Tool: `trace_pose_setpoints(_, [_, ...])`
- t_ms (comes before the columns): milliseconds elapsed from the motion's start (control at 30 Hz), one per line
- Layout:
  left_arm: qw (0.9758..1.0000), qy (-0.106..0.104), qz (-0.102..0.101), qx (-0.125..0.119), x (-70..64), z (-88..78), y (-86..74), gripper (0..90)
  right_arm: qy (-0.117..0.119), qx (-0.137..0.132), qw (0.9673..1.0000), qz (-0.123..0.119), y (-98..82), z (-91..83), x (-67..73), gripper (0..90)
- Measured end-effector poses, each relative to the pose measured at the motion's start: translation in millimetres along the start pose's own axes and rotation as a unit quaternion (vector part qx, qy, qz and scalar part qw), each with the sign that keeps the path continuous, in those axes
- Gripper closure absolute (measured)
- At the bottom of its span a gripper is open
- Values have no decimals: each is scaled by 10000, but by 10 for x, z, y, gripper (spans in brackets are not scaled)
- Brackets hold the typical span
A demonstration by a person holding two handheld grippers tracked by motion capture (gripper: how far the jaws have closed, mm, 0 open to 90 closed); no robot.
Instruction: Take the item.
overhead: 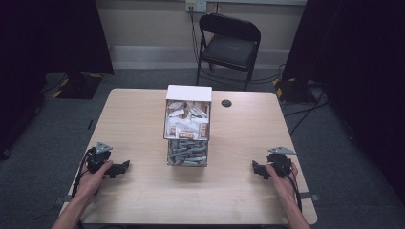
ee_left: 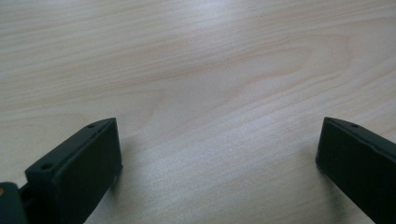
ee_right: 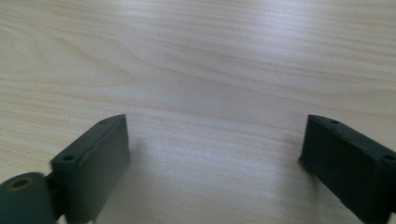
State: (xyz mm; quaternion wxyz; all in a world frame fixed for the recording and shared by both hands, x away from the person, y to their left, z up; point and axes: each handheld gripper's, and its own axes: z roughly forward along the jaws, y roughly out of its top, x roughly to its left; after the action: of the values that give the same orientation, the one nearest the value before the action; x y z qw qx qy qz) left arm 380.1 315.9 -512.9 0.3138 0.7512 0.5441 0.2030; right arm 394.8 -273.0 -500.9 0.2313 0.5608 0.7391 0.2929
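A clear two-part box [overhead: 187, 126] is standing at the middle of the tabletop [overhead: 138, 119], its far section packed with white and brown packets [overhead: 187, 119], its near section with grey pieces [overhead: 187, 152]. Both claws are resting well apart from it, near the front edge. The left claw [overhead: 125, 166] is being held released, its jaws spread wide over bare wood, nothing between them. The right claw [overhead: 255, 168] is likewise being held released and empty. The contents look loosely heaped, so a hurried reach from either side is judged likely to nudge the light box or spill packets. A black chair [overhead: 229, 45] is standing beyond the tabletop.
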Motion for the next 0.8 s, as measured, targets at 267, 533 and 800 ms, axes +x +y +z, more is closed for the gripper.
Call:
trace_pose_setpoints(267, [10000,0,0,0,0,0,0,0,-60,-82,9999,-43,13,-59,-9,156])
trace_pose_setpoints(533, [10000,-11,-9,-1,-1,0,-1,0,233,-337,9992,-36,36,-137,11,175])
trace_pose_setpoints(800, [10000,-2,-17,-13,-2,1,-1,0,495,-451,9977,-60,86,-196,78,192])
